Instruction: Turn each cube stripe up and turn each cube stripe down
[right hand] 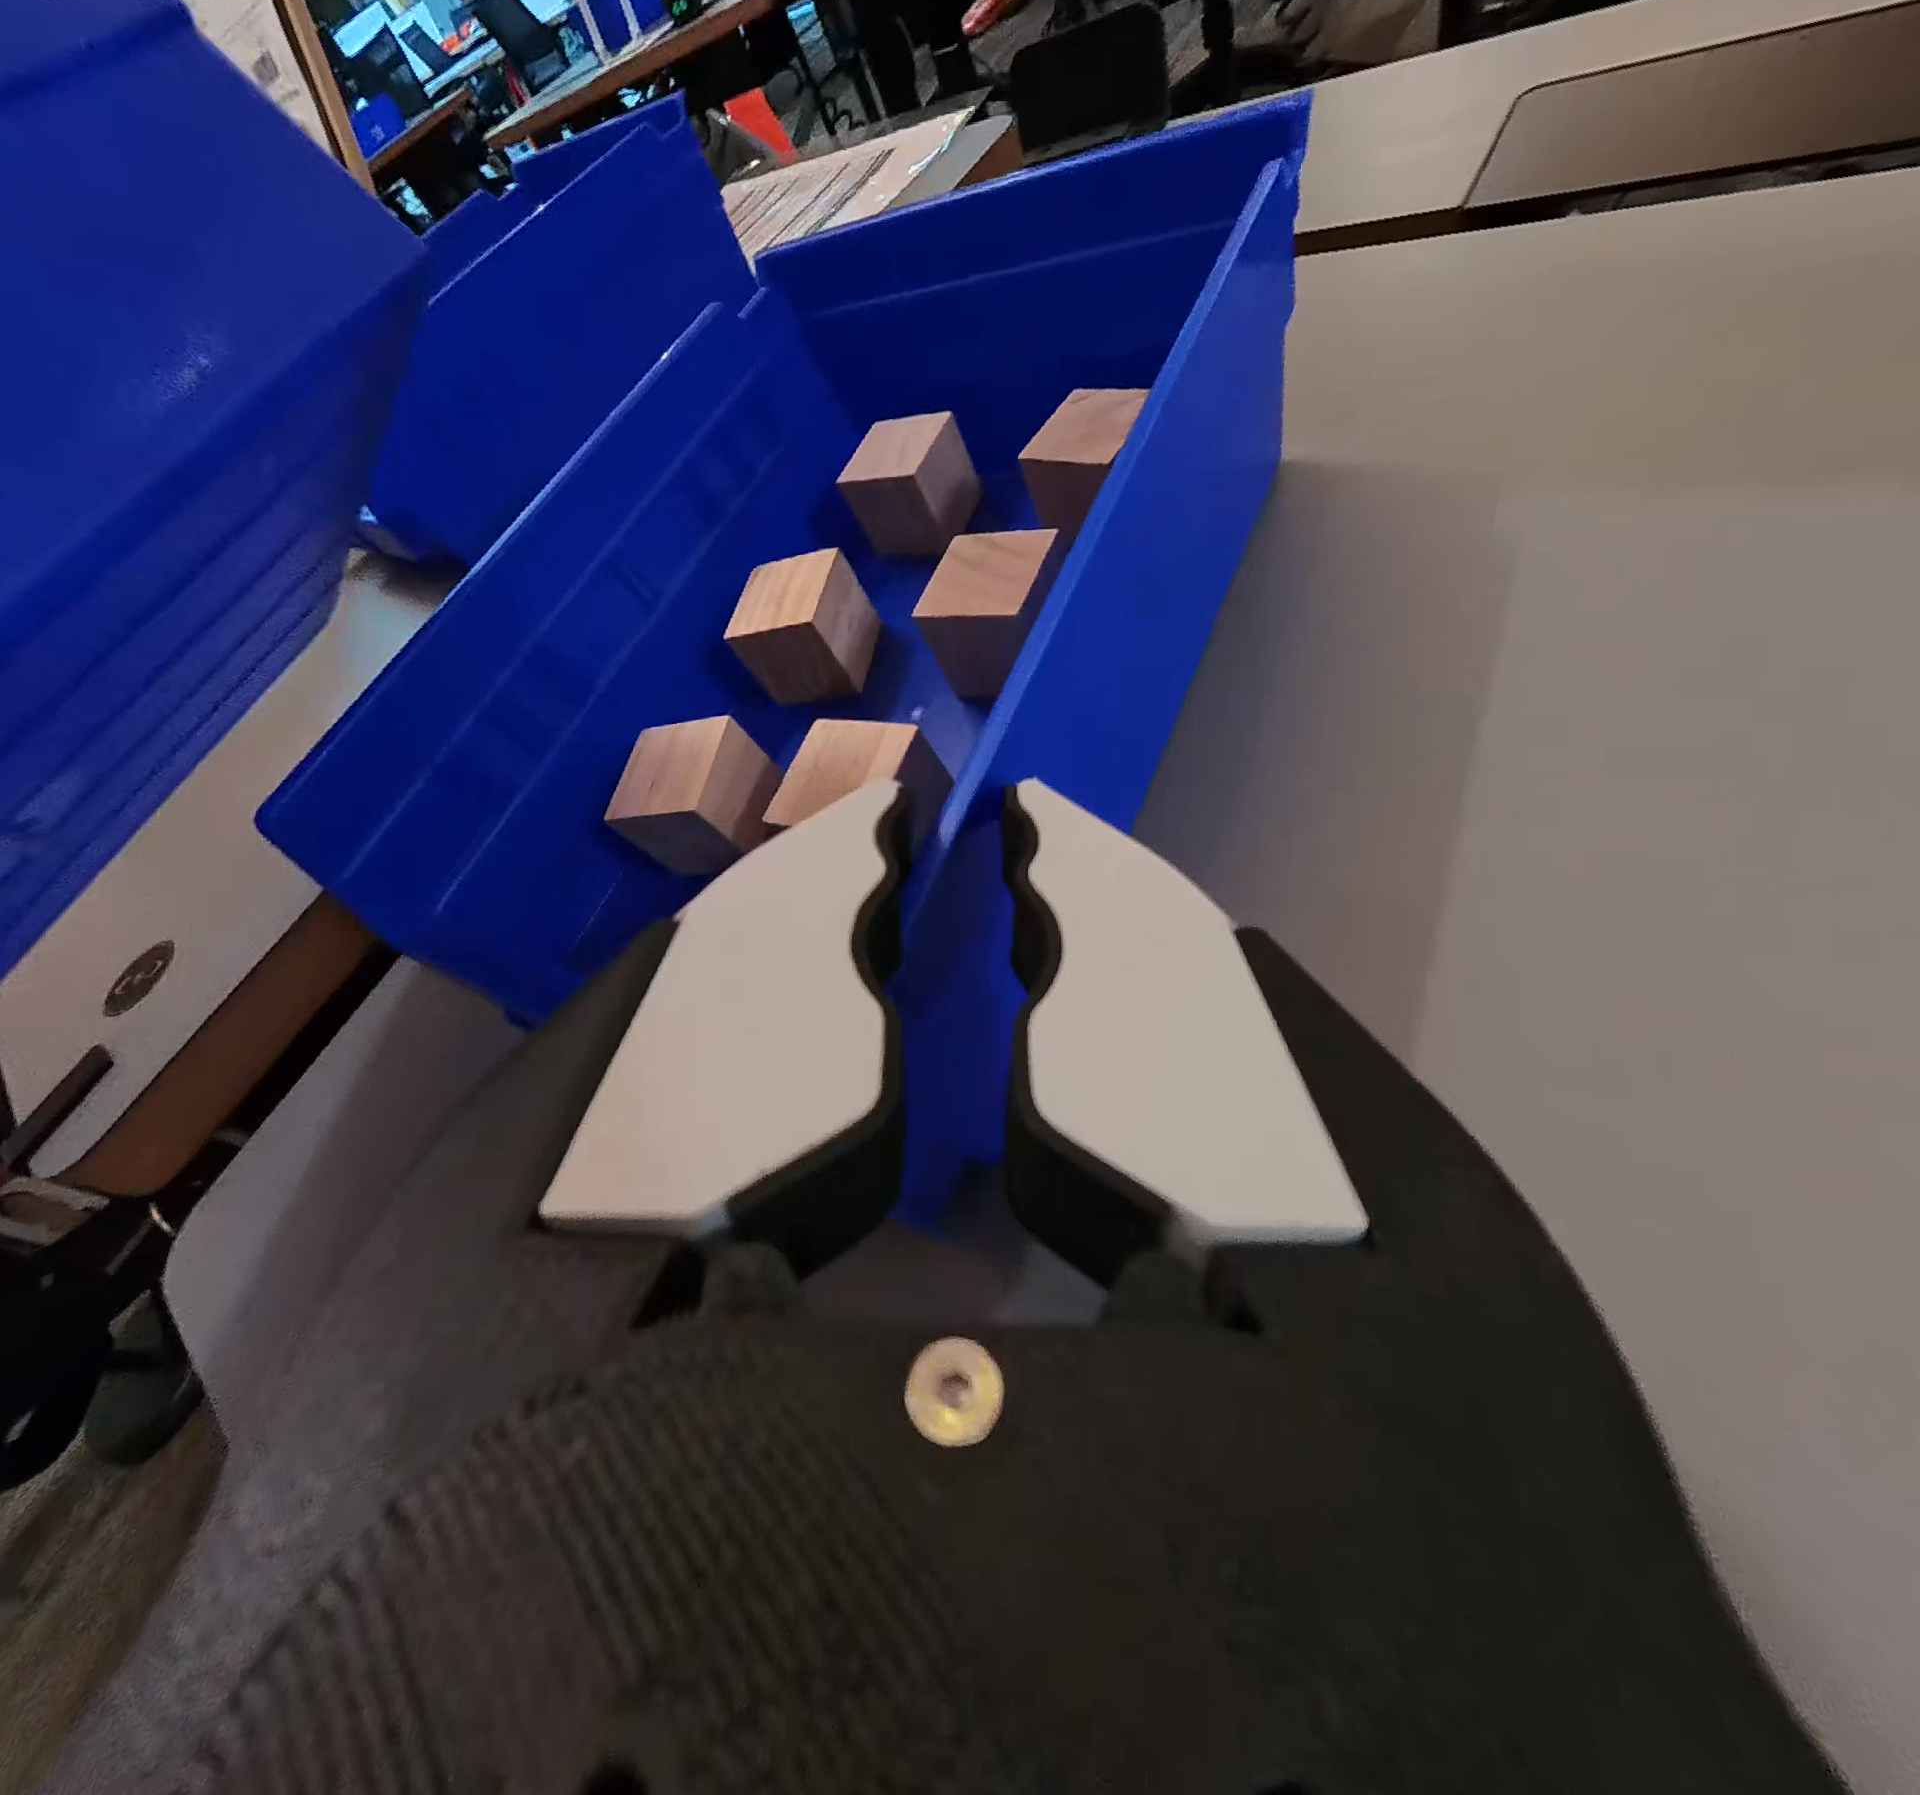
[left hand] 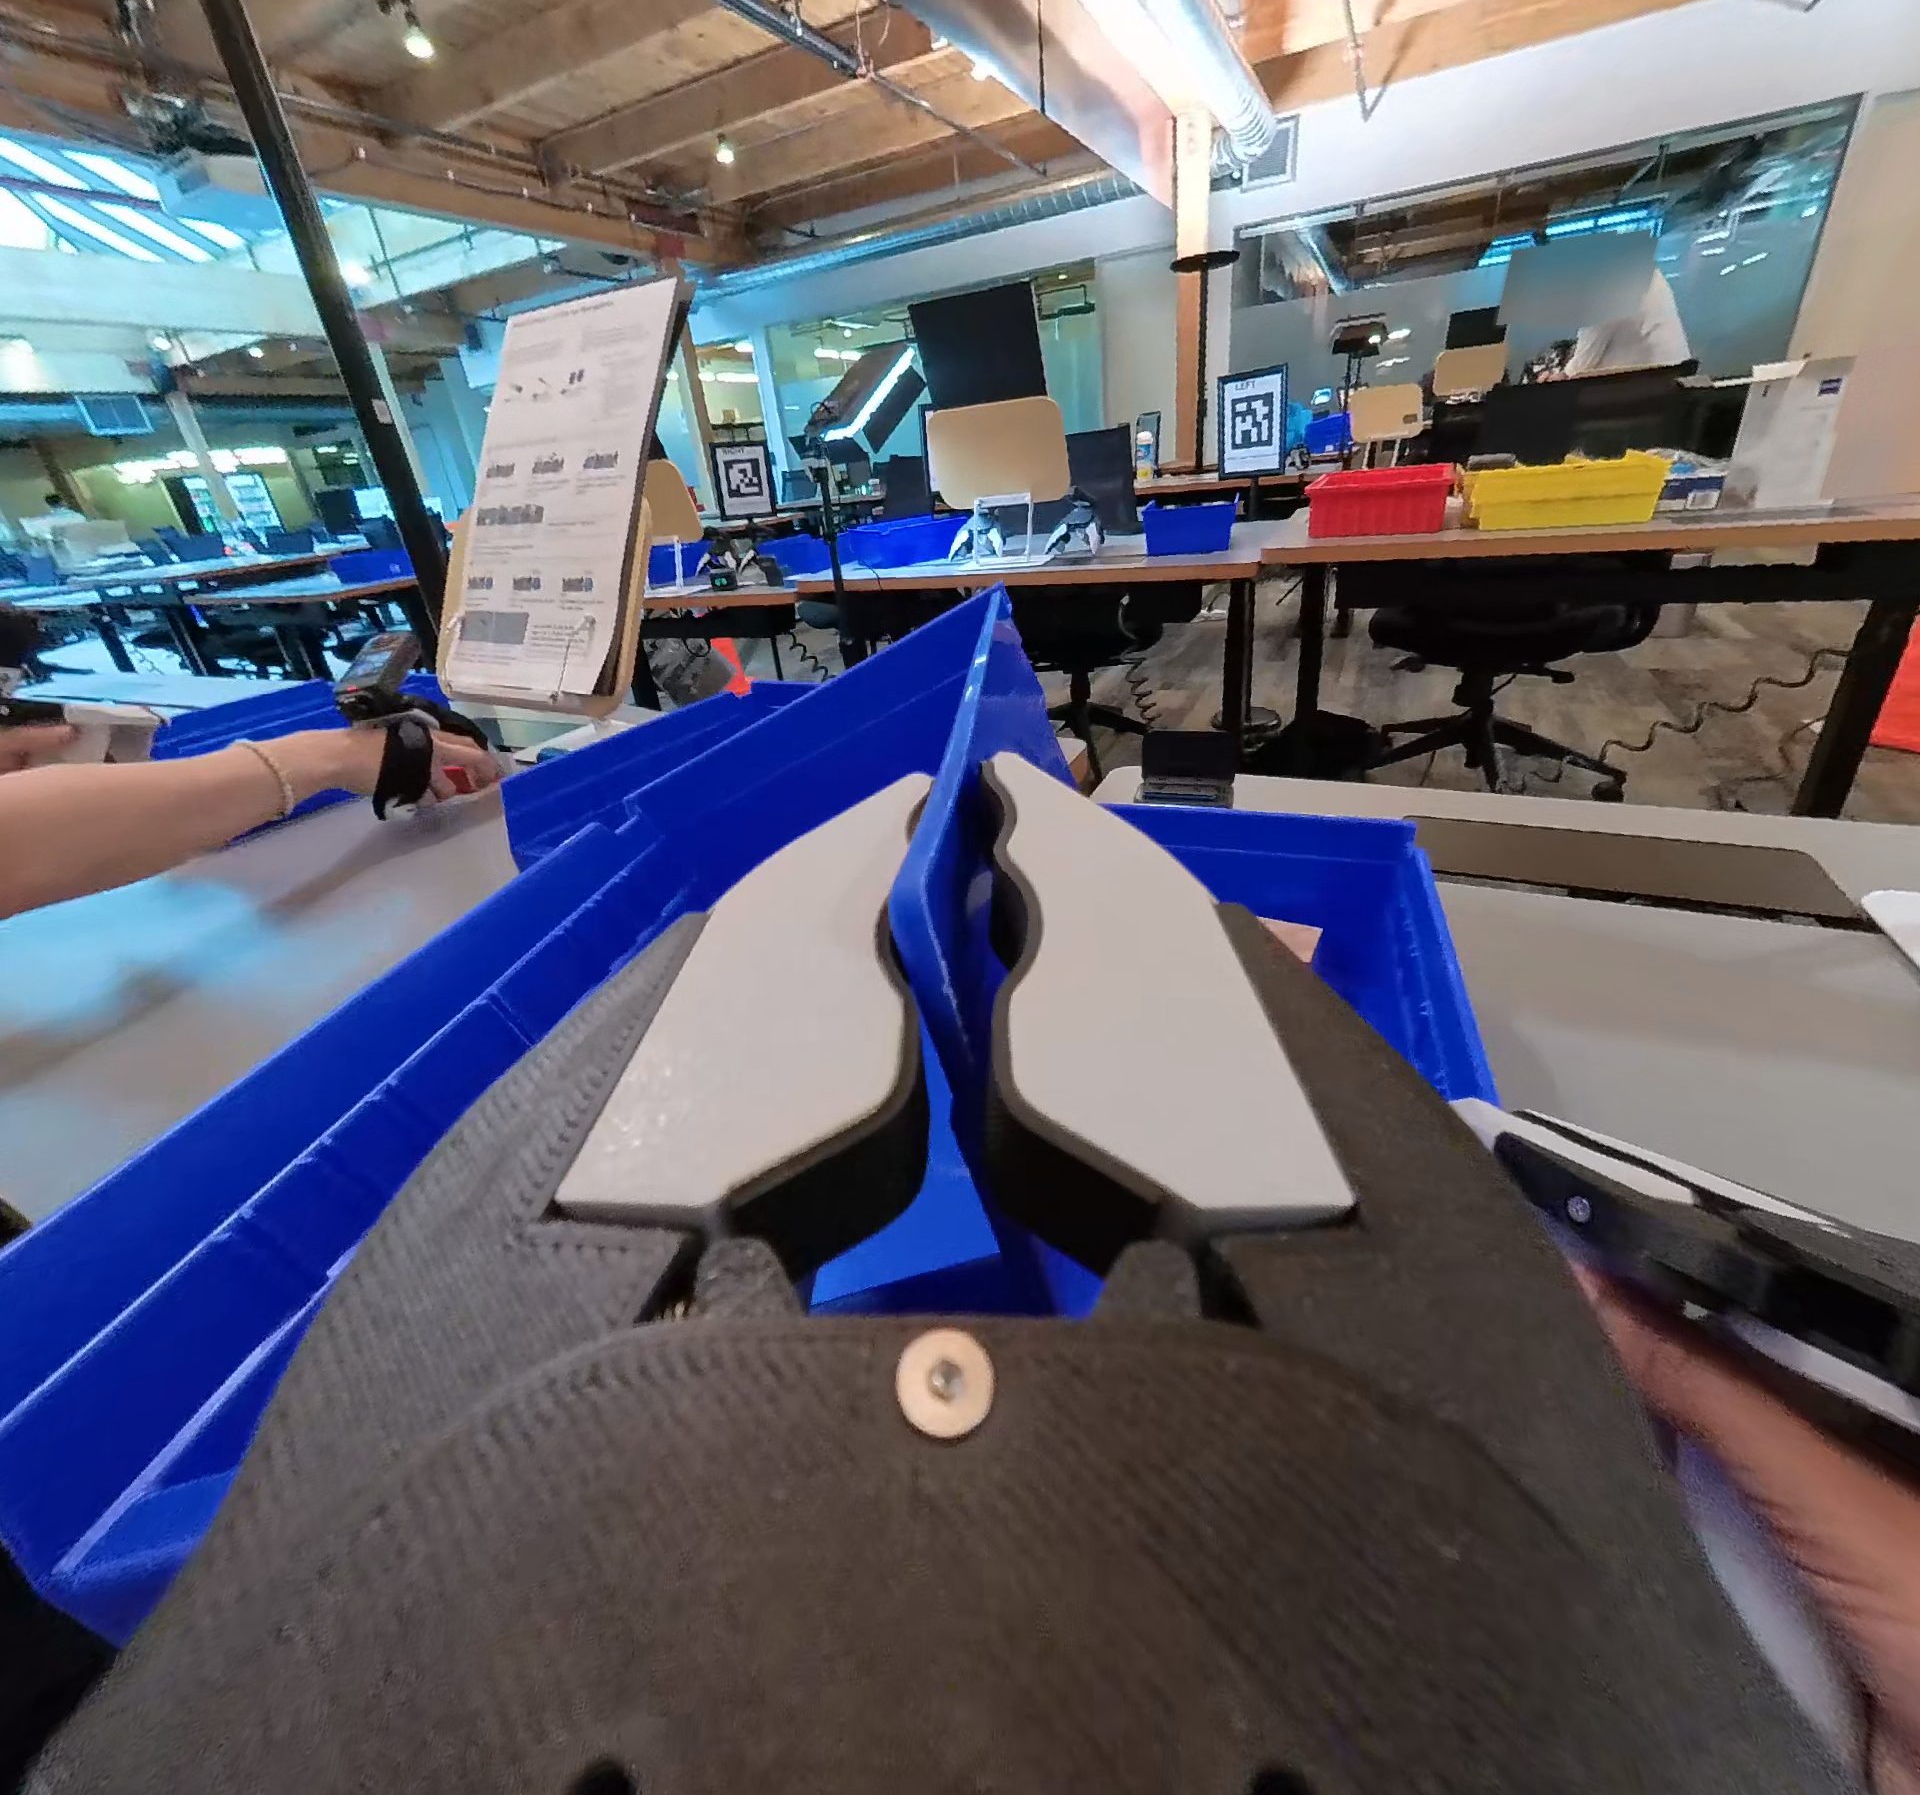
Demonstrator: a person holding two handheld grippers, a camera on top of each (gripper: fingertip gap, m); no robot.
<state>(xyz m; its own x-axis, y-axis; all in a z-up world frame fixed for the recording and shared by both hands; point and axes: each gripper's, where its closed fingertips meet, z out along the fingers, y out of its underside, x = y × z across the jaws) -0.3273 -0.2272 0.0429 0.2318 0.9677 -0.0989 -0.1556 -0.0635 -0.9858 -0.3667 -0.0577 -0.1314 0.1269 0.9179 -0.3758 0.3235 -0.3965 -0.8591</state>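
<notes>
Left gripper (left hand: 951,789) pinching the upright wall of a blue bin (left hand: 1382,924), grey fingers (left hand: 800,976) pressed to either side of the plastic. Right gripper (right hand: 951,795) likewise clamped on the near end of a blue bin wall (right hand: 1143,540), one finger inside, one outside. Whether both grip the same bin cannot be told.

Just past the right gripper's tips, inside the bin: six wooden cubes (right hand: 802,623) on the floor in two rough rows, the nearest partly hidden behind the left finger, the farthest pair cut off by the wall. No stripe visible on any face shown. Not visible from the left wrist view, where gripper body and bin wall block the interior.

Beside the bin, grey tabletop (right hand: 1558,706); to the left, more blue bins (right hand: 561,332), stacked and nested.

Only in the left wrist view: another person's forearm (left hand: 156,810) reaching across the table at left, a strapped device at the wrist; behind it a printed instruction sheet (left hand: 571,488) propped on a wooden stand. Farther off, long desks with a red bin (left hand: 1377,498), a yellow bin (left hand: 1564,490), office chairs, and two black-and-white marker boards (left hand: 1252,420).
</notes>
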